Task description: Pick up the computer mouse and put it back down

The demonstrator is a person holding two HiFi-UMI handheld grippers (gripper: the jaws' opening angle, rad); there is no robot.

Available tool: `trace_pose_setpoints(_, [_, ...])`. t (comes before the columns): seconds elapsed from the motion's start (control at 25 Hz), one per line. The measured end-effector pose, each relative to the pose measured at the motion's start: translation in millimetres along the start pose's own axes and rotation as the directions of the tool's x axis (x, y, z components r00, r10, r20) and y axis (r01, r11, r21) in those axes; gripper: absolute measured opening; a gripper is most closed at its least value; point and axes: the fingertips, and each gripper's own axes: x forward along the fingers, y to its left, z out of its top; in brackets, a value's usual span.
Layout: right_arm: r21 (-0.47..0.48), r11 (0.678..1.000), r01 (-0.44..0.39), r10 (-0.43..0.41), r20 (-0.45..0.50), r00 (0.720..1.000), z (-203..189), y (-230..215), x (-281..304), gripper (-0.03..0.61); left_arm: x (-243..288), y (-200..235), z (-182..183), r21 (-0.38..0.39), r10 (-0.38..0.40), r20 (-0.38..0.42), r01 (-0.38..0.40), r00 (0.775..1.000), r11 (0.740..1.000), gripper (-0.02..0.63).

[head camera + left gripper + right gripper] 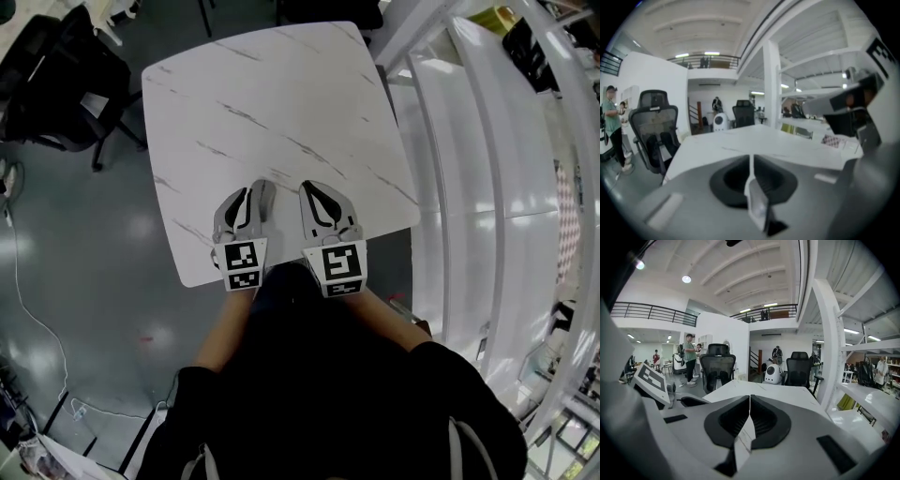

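No computer mouse shows in any view. Both grippers hover side by side over the near edge of the white marble table (281, 103). My left gripper (264, 187) has its jaws together, and in the left gripper view (751, 161) they meet in a thin line with nothing between them. My right gripper (309, 189) is just to its right, also shut and empty, with its jaws touching in the right gripper view (749, 401). Each gripper's marker cube shows at the edge of the other's view.
A black office chair (56, 84) stands on the grey floor at the far left of the table. White shelving and rails (487, 187) run along the right side. More chairs (717, 364) and standing people are far beyond the table.
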Motion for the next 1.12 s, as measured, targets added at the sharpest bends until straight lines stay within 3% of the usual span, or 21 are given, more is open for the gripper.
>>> trace_pose_setpoints(0.08, [-0.009, 1.000, 0.001, -0.001, 0.027, 1.000, 10, 0, -4, 0.020, -13, 1, 21, 0.012, 0.005, 0.060, -0.006, 0.998, 1.000, 0.011])
trace_pose_setpoints(0.28, [-0.021, 1.000, 0.014, -0.012, 0.102, 0.995, 42, -1, -17, 0.020, -45, 1, 82, 0.012, 0.002, 0.198, -0.005, 0.980, 1.000, 0.008])
trace_pose_setpoints(0.6, [-0.050, 0.999, 0.019, -0.009, 0.205, 0.979, 91, 2, -53, 0.020, -103, 4, 150, -0.028, 0.047, 0.326, -0.040, 0.944, 0.999, 0.008])
trace_pose_setpoints(0.8, [-0.078, 0.997, 0.004, 0.017, 0.258, 0.966, 120, 4, -69, 0.018, -128, 4, 172, -0.025, 0.070, 0.388, -0.066, 0.919, 0.998, 0.008])
trace_pose_setpoints(1.12, [-0.071, 0.997, 0.015, 0.004, 0.261, 0.965, 118, 4, -79, 0.018, -141, 2, 176, -0.017, 0.074, 0.411, -0.074, 0.909, 0.997, 0.008])
